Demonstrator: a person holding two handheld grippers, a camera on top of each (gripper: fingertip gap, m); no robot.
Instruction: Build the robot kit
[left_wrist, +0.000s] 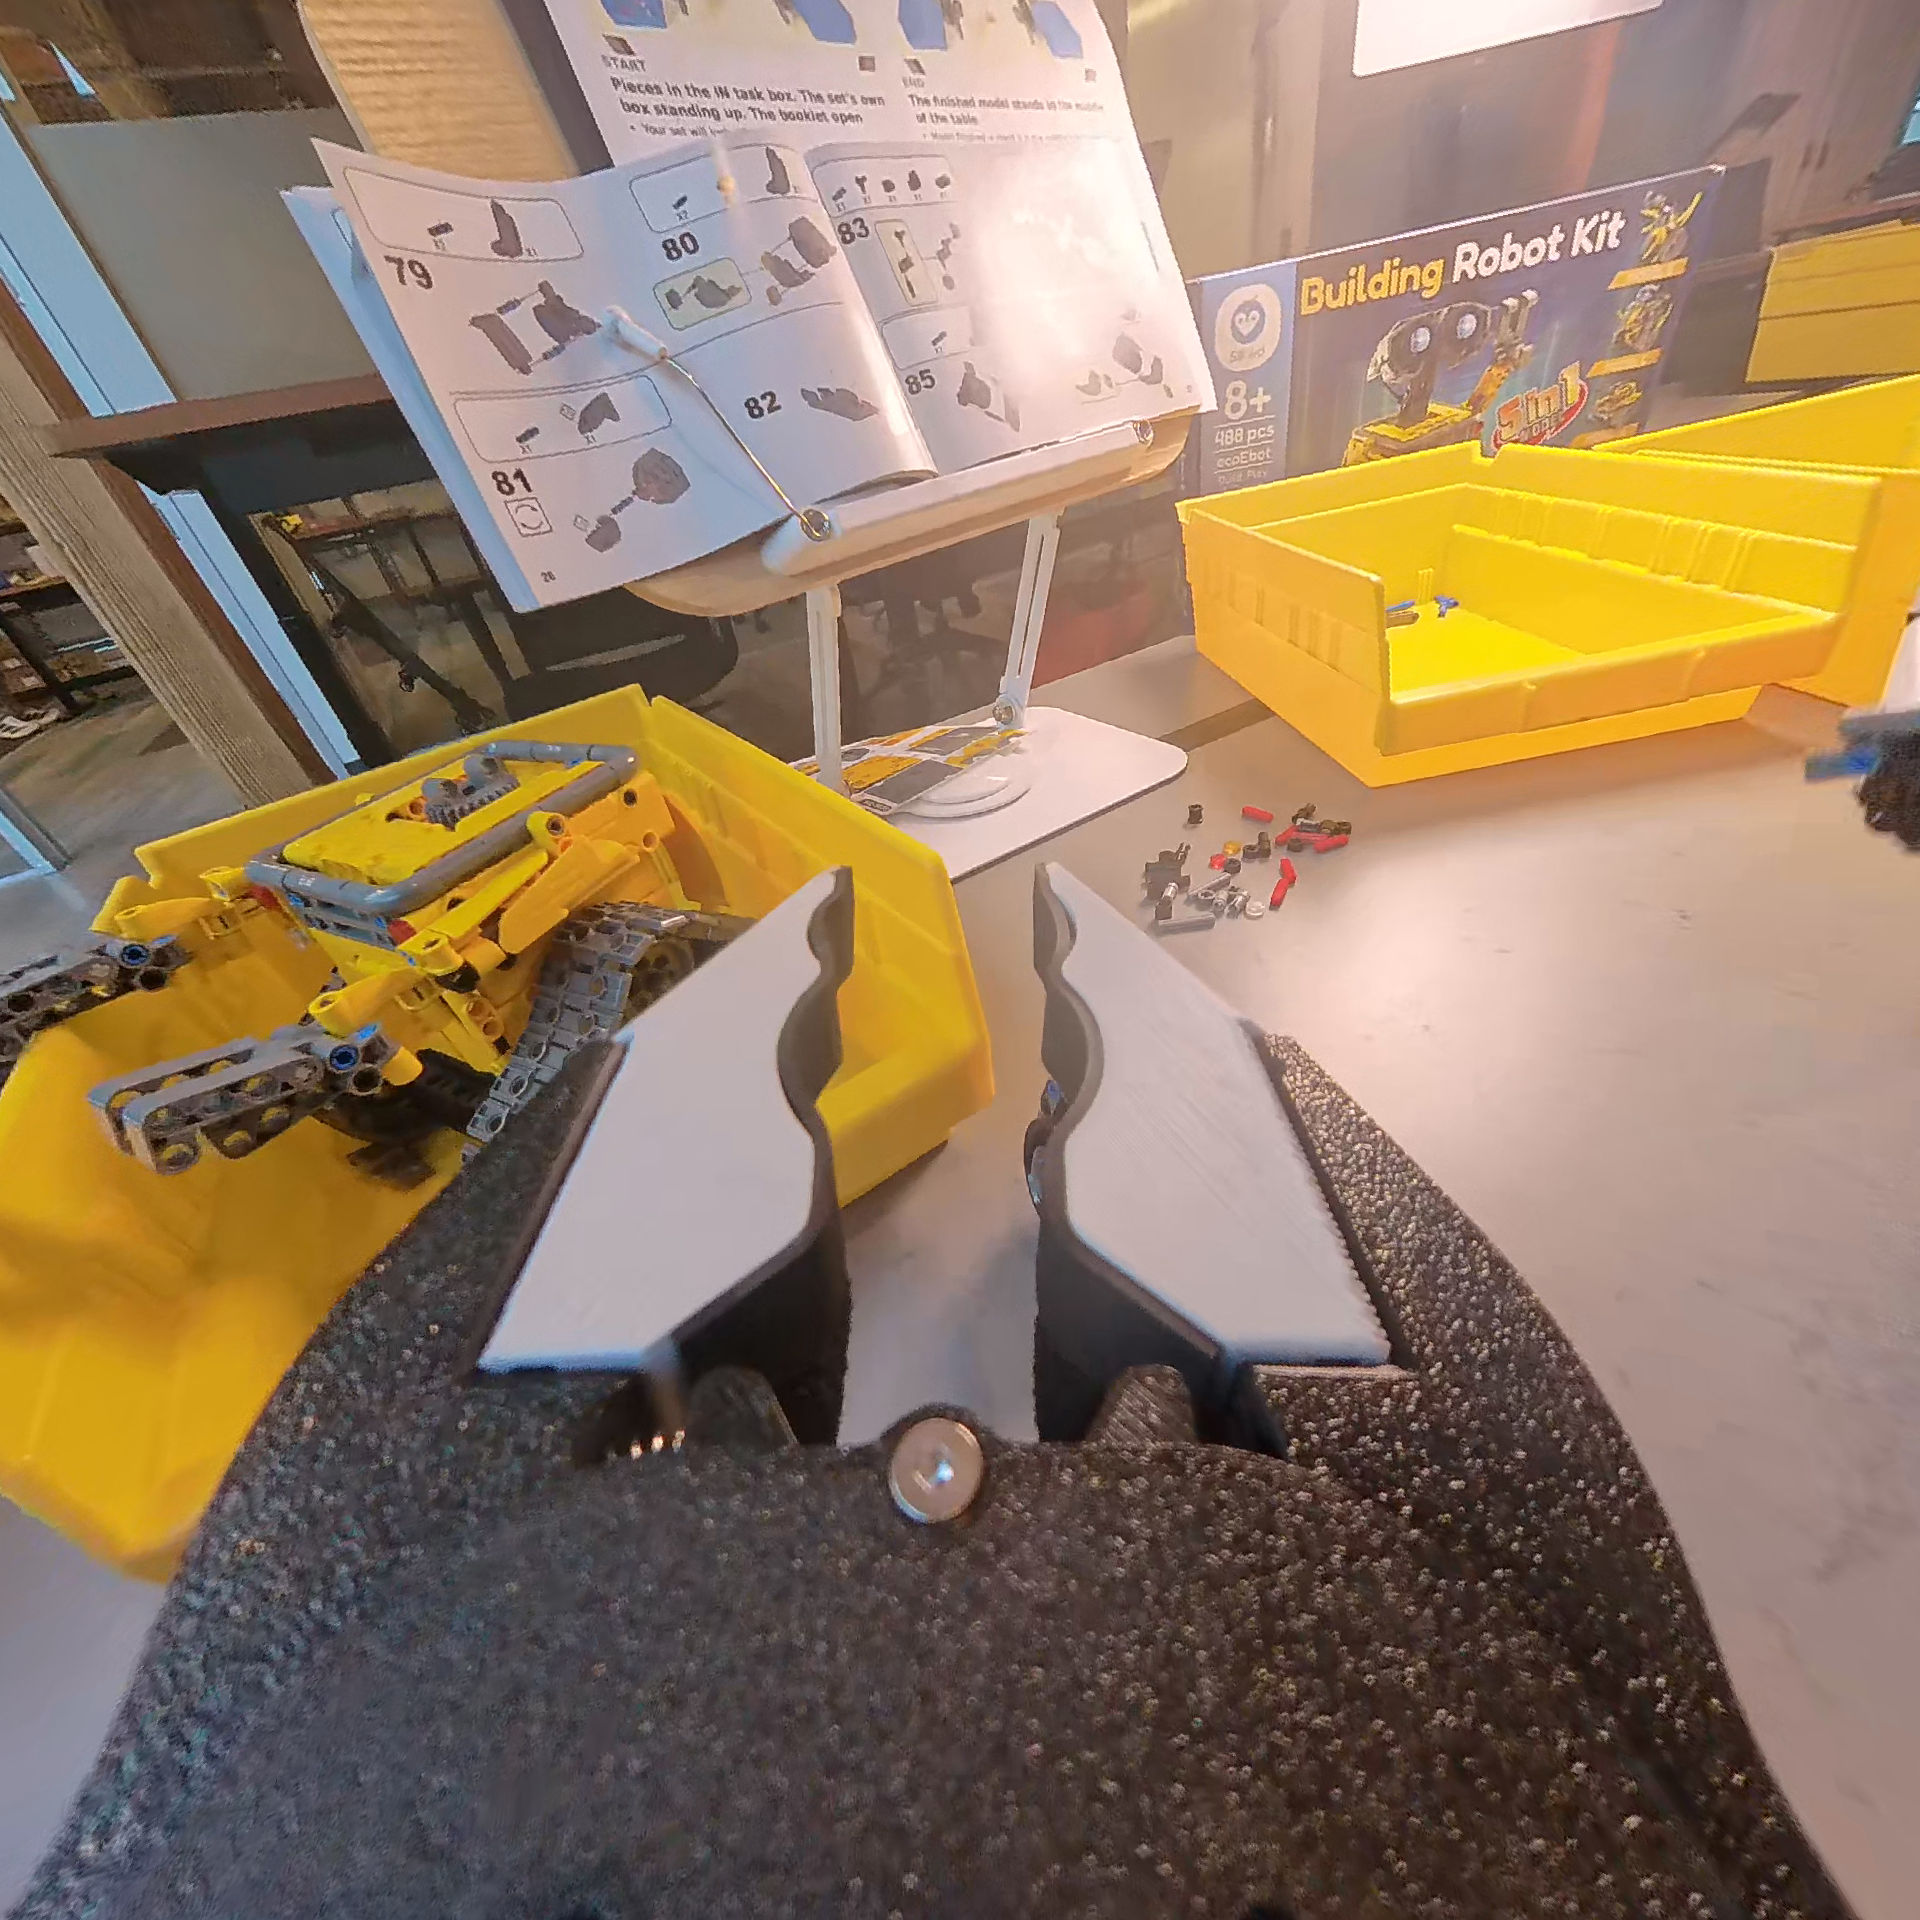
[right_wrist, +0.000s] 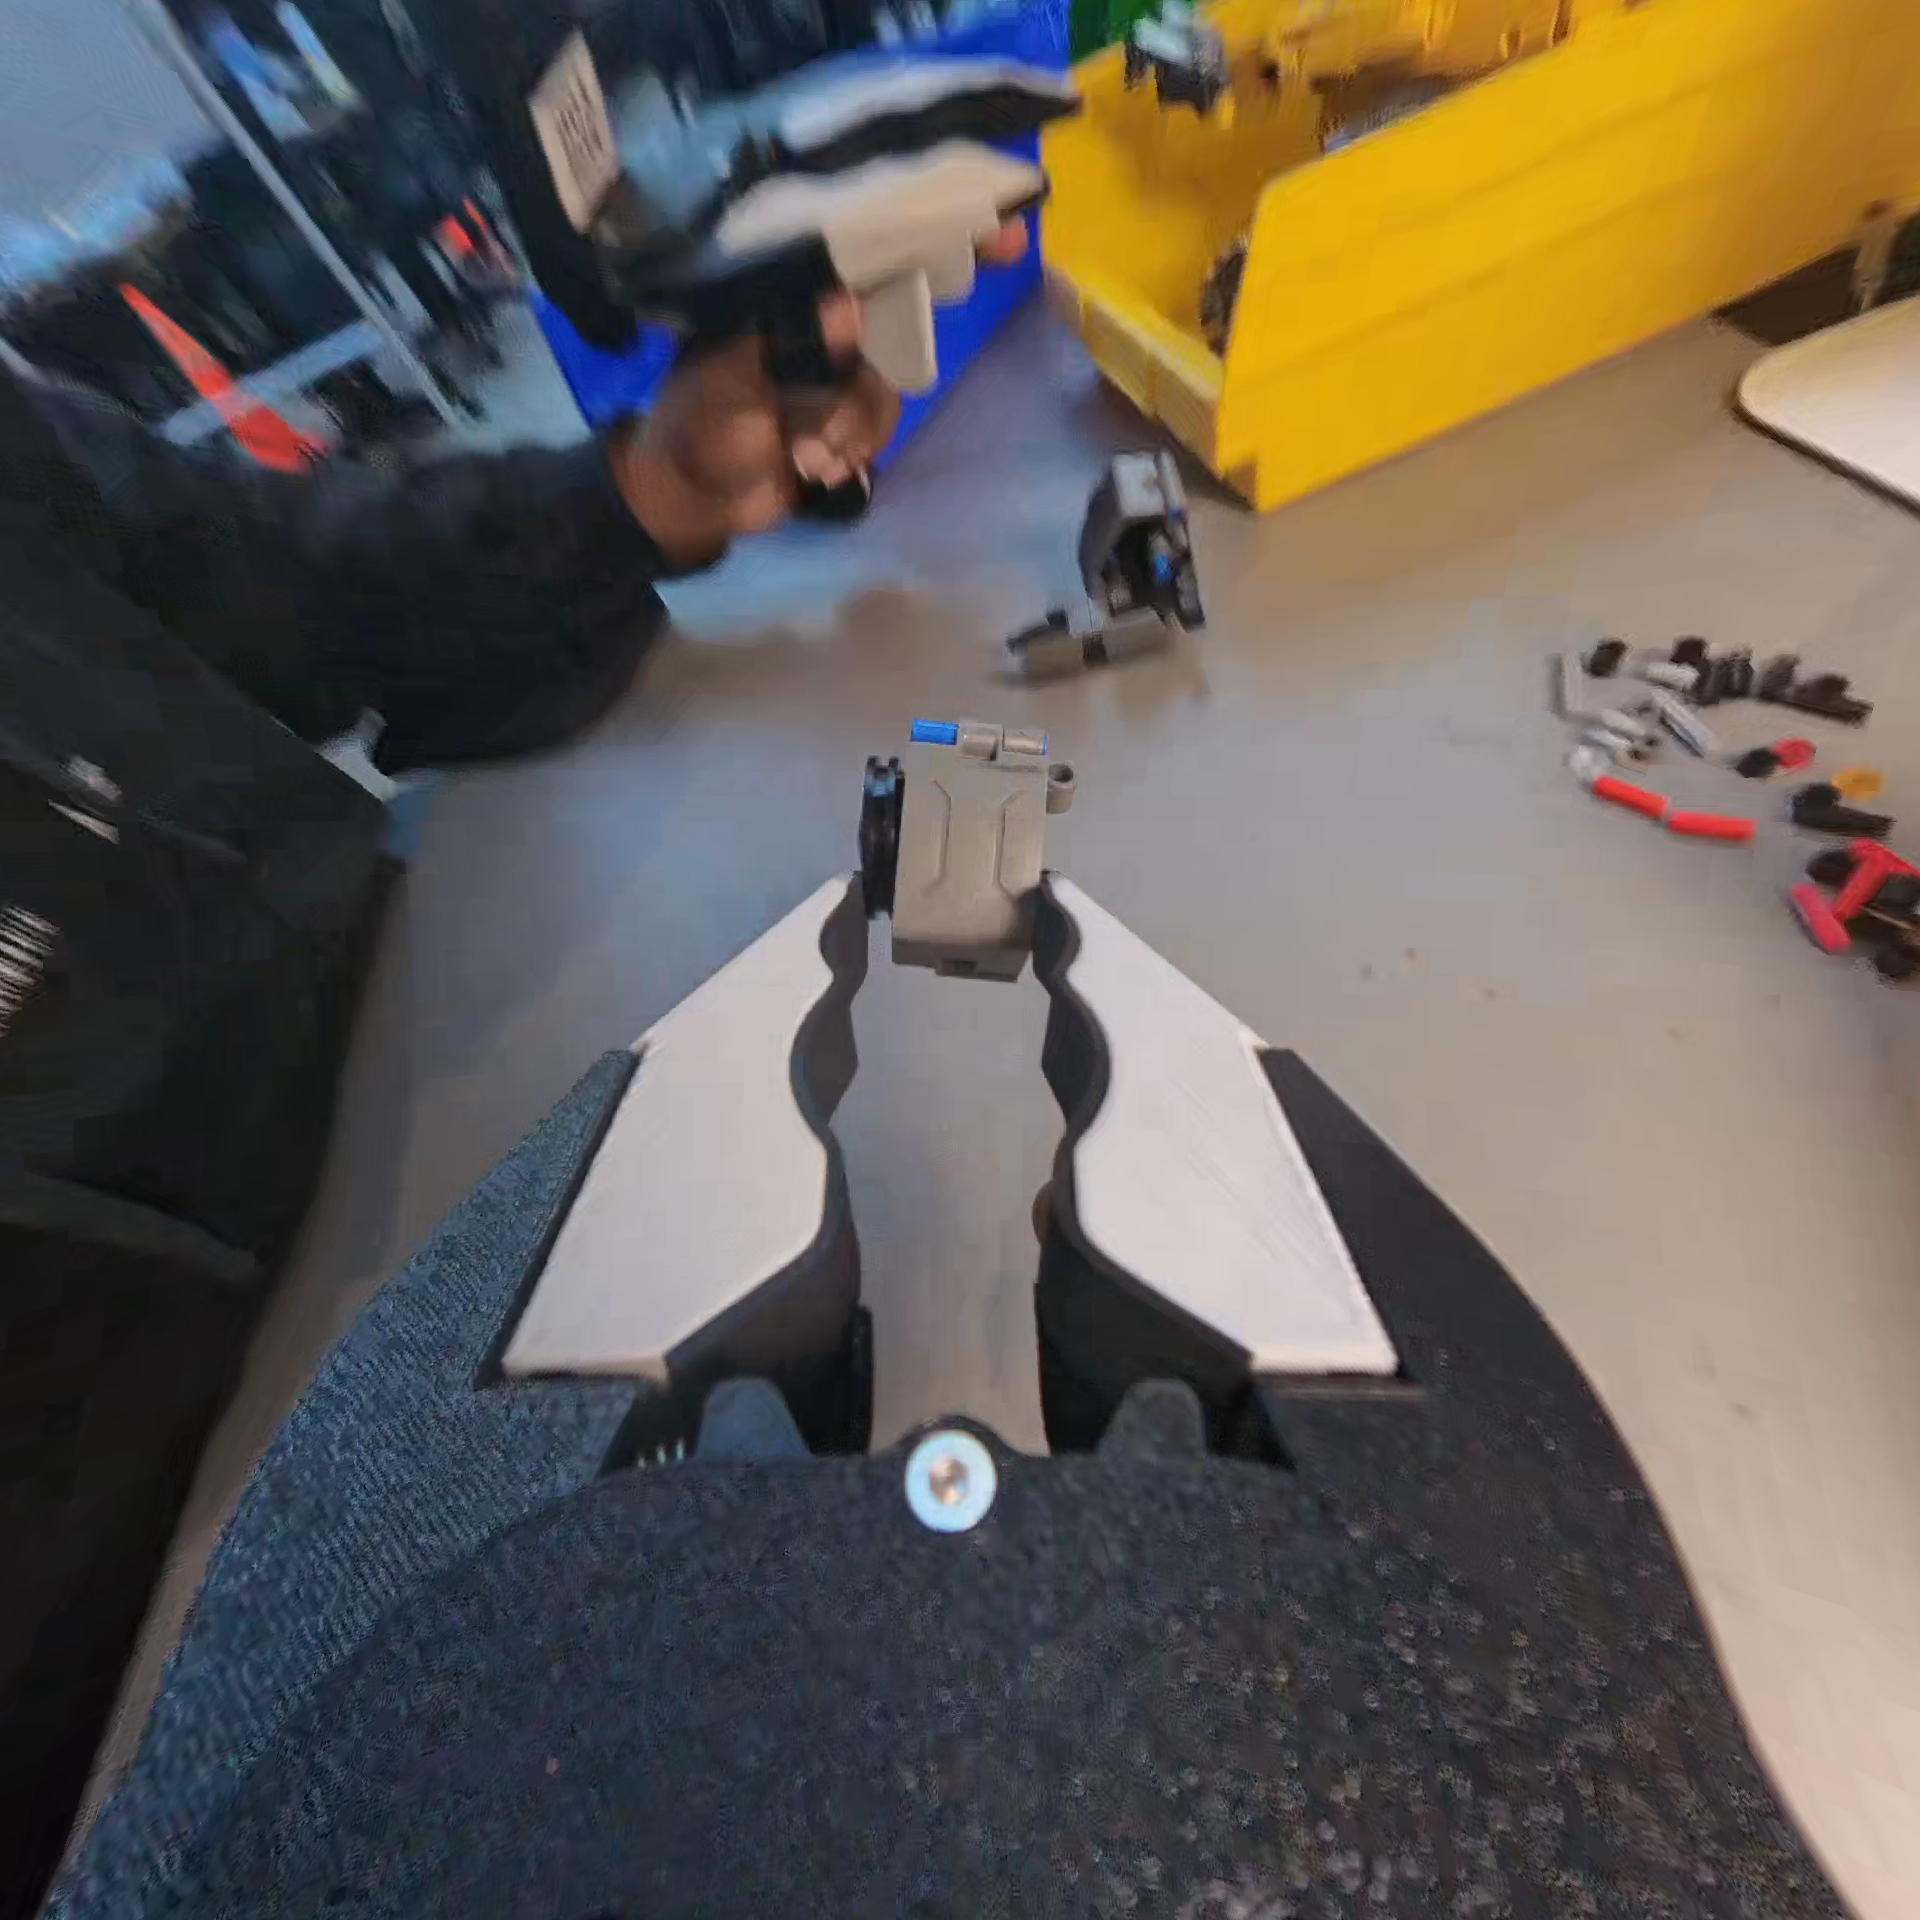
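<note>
My right gripper (right_wrist: 951, 904) is shut on a grey brick assembly (right_wrist: 968, 847) with a blue pin and a black wheel part, held above the grey table. My left gripper (left_wrist: 943, 914) is open and empty, its tips above the near right corner of a yellow bin (left_wrist: 904, 997). That bin holds a yellow and grey tracked brick model (left_wrist: 436, 914). A second grey assembly (right_wrist: 1127, 566) lies on the table beyond the right gripper. The left gripper also shows in the right wrist view (right_wrist: 1023, 135), blurred, held by a hand.
A pile of small red, black and grey pieces (left_wrist: 1247, 857) lies mid-table, also in the right wrist view (right_wrist: 1745, 769). An open instruction booklet (left_wrist: 727, 343) rests on a white stand (left_wrist: 1049, 748). A larger yellow bin (left_wrist: 1507, 613) and the kit's box (left_wrist: 1455, 332) stand at back right. My hands' fingertips stand some 25 cm from each other.
</note>
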